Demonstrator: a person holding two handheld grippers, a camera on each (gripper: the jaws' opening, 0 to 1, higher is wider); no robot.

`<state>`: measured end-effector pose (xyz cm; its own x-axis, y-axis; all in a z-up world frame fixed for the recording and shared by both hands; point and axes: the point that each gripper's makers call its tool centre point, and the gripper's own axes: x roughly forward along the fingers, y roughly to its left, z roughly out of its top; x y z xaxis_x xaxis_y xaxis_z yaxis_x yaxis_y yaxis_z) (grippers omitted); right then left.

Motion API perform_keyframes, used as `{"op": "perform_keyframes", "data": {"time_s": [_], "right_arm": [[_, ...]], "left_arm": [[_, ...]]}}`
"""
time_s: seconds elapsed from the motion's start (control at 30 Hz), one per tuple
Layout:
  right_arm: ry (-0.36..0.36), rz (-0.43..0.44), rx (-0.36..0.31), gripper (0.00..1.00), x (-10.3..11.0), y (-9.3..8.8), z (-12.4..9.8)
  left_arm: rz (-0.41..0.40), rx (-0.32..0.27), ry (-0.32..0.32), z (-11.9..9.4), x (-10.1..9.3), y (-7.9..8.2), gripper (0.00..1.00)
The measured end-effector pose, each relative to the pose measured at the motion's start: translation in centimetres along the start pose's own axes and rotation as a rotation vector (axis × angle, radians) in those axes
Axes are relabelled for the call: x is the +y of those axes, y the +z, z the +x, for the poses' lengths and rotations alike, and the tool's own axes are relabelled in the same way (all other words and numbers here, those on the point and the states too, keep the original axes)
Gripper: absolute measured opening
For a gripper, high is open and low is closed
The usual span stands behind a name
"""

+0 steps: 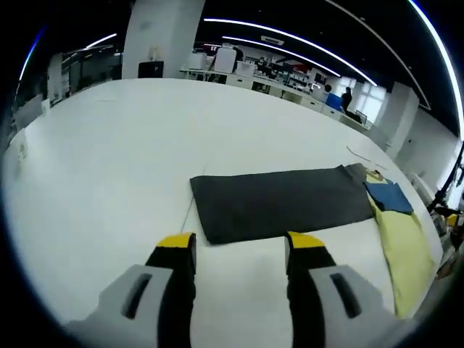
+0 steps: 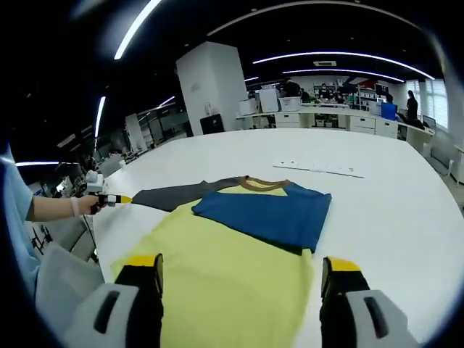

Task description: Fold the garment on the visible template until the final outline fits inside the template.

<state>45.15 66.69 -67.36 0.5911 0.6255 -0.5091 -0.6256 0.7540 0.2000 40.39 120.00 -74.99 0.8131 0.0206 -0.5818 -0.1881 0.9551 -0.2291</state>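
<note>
No legible text, label, brand, number or sign anywhere.

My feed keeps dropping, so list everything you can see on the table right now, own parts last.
Large white table: one, white, under everything.
Dark grey rectangular fabric template: one, dark grey, flat on the table, ahead of the left claw.
Yellow and blue cloth garment with a brown collar: one, yellow body with a blue part folded across it, lying beside the template, ahead of the right claw.
Left claw: one, grey with yellow tips, jaws open, above bare table.
Right claw: one, grey with yellow tips, jaws open over the garment.
</note>
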Motion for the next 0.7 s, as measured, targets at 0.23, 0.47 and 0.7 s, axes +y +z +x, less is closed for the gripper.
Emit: {"op": "perform_keyframes", "data": {"time_s": [0.23, 0.47, 0.7], "right_arm": [[-0.001, 0.029, -0.009, 0.91, 0.4, -0.3, -0.2], [-0.002, 0.029, -0.015, 0.9, 0.4, -0.1, -0.4], [0.01, 0.042, -0.037, 0.9, 1.0, 0.1, -0.4]], "left_arm": [[-0.036, -0.023, 0.047, 0.8, 1.5, -0.2, 0.25], [-0.086, -0.029, 0.055, 0.6, 2.3, -0.2, 0.0], [-0.107, -0.047, 0.023, 0.4, 1.9, 1.3, 0.0]]}}
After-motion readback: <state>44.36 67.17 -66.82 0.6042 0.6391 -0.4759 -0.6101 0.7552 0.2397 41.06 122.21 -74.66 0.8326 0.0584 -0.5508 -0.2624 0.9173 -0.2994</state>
